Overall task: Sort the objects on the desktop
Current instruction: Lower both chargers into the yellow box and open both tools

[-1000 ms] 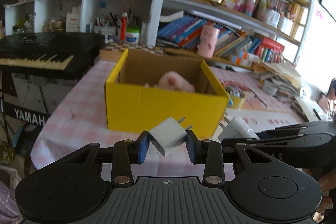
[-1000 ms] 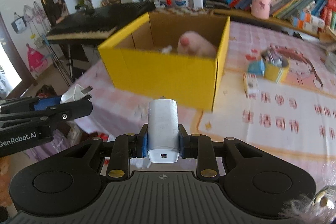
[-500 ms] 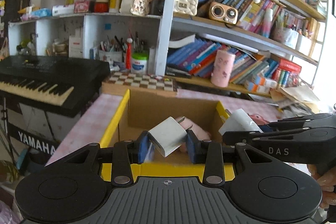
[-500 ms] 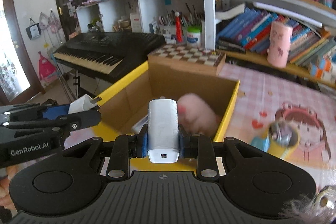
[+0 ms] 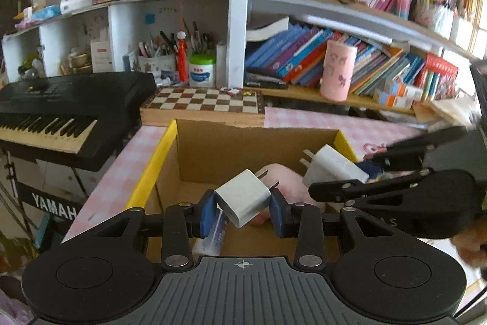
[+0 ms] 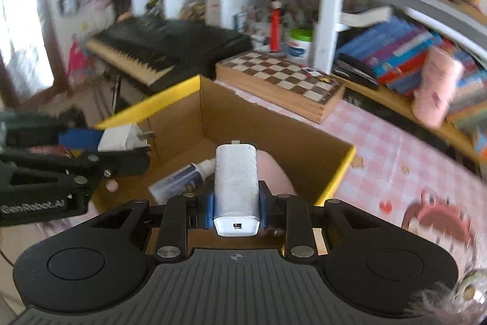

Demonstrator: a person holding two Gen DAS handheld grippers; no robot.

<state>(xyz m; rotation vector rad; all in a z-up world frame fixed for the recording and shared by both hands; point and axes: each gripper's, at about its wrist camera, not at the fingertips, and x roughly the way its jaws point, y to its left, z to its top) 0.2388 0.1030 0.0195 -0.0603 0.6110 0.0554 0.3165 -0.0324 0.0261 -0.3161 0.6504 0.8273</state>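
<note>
Both hand-held grippers hang over the open yellow cardboard box on the pink-checked tabletop, the left hand-held gripper clenched on a small white plug adapter, the right hand-held gripper clenched on a long white charger block pointing lengthwise forward, box floor directly below both.

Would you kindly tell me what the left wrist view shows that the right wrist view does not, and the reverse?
Only the left wrist view shows the YAMAHA lettering under the keyboard and the prongs of the right claw's charger.

Only the right wrist view shows the charger's port end, a cartoon print on the tablecloth, and a doorway.

Both show the yellow box, the chessboard, the keyboard, the pink cup, the left claw shut on a small plug, and the right claw shut on its charger.
</note>
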